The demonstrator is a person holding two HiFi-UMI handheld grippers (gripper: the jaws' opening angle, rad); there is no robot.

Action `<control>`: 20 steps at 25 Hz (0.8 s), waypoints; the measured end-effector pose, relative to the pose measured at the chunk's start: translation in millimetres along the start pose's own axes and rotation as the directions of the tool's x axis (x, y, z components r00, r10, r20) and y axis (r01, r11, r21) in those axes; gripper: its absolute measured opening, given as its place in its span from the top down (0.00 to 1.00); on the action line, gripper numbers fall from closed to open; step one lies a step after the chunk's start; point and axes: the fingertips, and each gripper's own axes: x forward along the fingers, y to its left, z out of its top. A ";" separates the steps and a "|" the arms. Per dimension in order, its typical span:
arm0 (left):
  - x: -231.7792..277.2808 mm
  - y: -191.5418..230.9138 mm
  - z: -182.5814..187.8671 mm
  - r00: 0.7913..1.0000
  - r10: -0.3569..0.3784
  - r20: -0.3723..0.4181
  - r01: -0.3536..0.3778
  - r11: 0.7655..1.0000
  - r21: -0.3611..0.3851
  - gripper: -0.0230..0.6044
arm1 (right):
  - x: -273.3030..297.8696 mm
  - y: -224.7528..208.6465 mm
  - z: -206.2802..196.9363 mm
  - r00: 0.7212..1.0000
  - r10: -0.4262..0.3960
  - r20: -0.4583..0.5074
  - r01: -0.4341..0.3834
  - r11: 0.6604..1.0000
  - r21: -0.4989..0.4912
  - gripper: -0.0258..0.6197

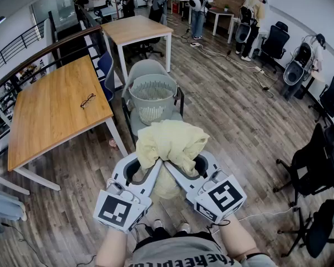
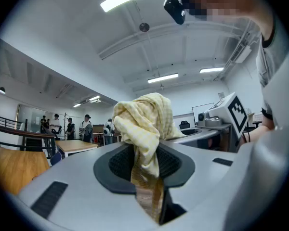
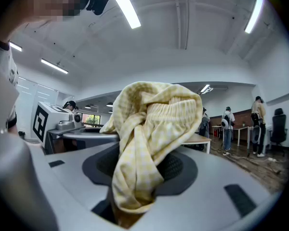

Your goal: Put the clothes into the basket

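Level and side by side before the person, the left gripper (image 1: 147, 170) and right gripper (image 1: 182, 168) each clamp a fold of the pale-yellow checked fabric garment (image 1: 172, 141), bunched above their jaws. It looks light and limp, so gathered folds grip best. The grey slotted plastic basket (image 1: 152, 109) sits ahead on a grey chair (image 1: 147, 67).
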 end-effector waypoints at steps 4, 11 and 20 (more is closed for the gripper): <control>-1.5 -0.5 1.7 1.000 0.002 -0.002 -0.002 1.000 -0.003 0.82 | -0.6 1.6 1.7 1.000 0.003 -0.003 -0.003 1.000 -0.002 0.65; -8.7 5.4 -3.2 1.000 0.002 -0.011 -0.003 1.000 -0.010 0.82 | 5.4 9.4 -2.3 1.000 -0.001 -0.010 0.001 1.000 -0.004 0.65; -17.0 22.1 -5.9 1.000 -0.031 -0.002 0.031 0.999 -0.015 0.82 | 21.2 18.5 -3.3 0.999 -0.036 -0.012 0.036 0.999 0.003 0.65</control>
